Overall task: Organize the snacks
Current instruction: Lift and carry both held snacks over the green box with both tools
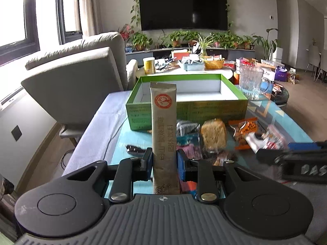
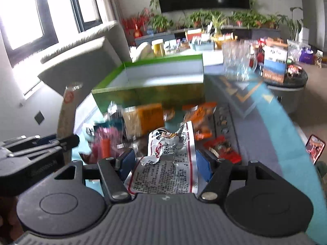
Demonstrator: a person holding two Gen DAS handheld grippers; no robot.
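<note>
Risk: left jaws [image 1: 164, 161] pinch tall beige stick sachet [image 1: 164, 126] low; right jaws [image 2: 165, 161] clamp crinkled white-red packet [image 2: 171, 159]; either may snag green box [image 1: 184, 100] rim at twelve o'clock.

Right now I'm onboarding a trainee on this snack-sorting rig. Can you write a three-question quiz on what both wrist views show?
1. True or false: the green box already holds several snacks.
2. What does the left gripper hold? A) tall beige drink-mix sachet B) glass mug C) orange snack packet
3. Fill in: the right gripper is closed on a crinkled white and ____ printed packet.

Key:
1. False; the part of its white interior in view is bare.
2. A; the beige drink-mix sachet stands upright between the pads. The glass mug sits beyond the box.
3. Red.
</note>
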